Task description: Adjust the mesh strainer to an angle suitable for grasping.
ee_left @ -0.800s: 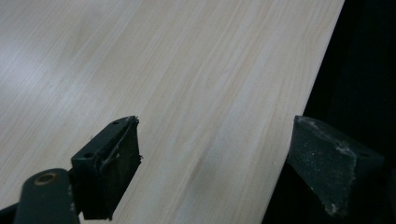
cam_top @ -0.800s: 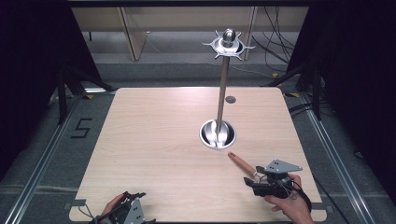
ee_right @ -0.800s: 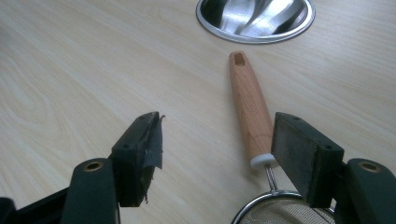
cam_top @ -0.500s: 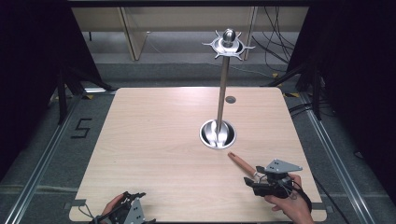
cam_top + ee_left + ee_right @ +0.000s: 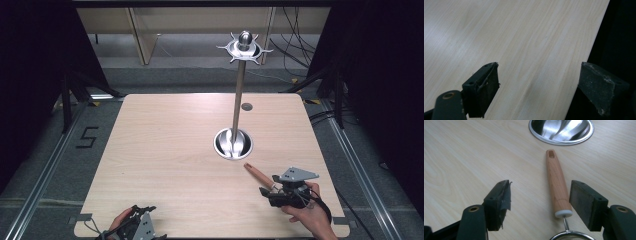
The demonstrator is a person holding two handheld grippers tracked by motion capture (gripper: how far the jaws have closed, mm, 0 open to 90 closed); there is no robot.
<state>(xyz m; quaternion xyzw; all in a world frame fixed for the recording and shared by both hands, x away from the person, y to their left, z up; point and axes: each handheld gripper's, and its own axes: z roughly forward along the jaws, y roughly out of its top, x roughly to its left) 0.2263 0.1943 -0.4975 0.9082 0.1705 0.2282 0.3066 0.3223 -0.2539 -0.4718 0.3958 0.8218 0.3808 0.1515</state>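
One wooden-handled wire strainer is counted, lying flat between the spread jaws of the right gripper, nearer its right jaw | one round steel stand base is seen just beyond the handle tip | left gripper is held released over bare light wooden table edge | the stand's tall pole is shown in the high view.

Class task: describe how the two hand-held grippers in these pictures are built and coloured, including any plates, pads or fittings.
Both are black. The right gripper carries a grey three-cornered plate on top; the left gripper shows a pale grey plate too. Each has two blocky fingers faced with worn, scuffed dark pads, frayed at the edges, and brass-coloured rivets at the finger joints.
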